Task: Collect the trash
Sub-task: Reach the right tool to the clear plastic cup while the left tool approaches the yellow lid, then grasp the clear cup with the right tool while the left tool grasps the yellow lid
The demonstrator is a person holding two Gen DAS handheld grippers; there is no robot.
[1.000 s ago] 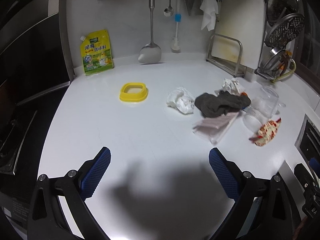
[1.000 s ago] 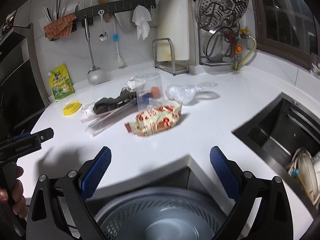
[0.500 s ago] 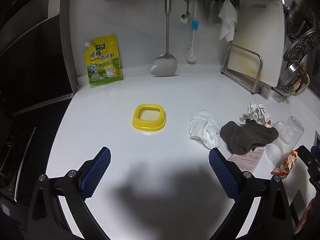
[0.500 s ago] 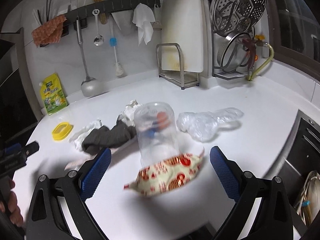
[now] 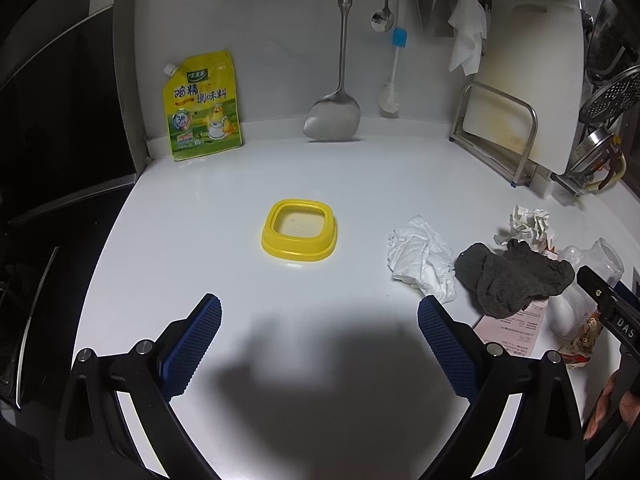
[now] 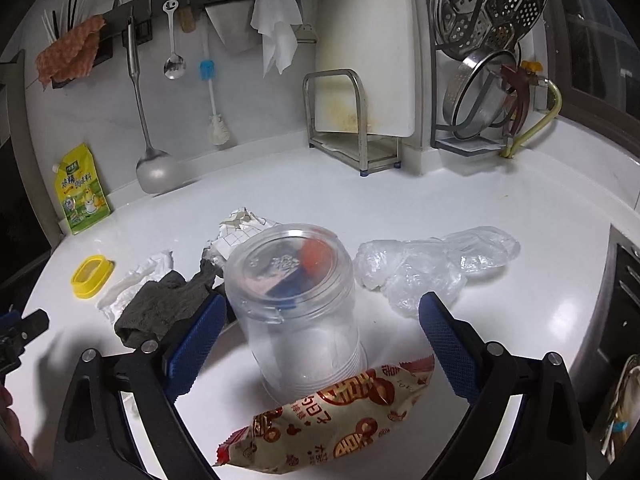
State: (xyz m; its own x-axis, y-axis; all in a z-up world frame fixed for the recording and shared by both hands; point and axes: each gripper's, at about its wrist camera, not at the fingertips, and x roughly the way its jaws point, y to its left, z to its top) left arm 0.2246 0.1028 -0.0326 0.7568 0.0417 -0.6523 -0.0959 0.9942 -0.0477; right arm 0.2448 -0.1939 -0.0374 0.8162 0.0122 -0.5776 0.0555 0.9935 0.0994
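Snack wrapper (image 6: 332, 424) lies crosswise before right tool (image 6: 320, 340).

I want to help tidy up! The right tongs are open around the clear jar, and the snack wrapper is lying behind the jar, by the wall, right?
Not quite. The right tongs are open around the clear plastic jar, but the snack wrapper lies in front of the jar, on the near side toward the tongs, not by the wall. The right wrist view shows it.

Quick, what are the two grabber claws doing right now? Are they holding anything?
Left gripper: open, holding nothing, over bare counter.
Right gripper: open, holding nothing; the clear plastic jar stands between its fingers, not clamped.
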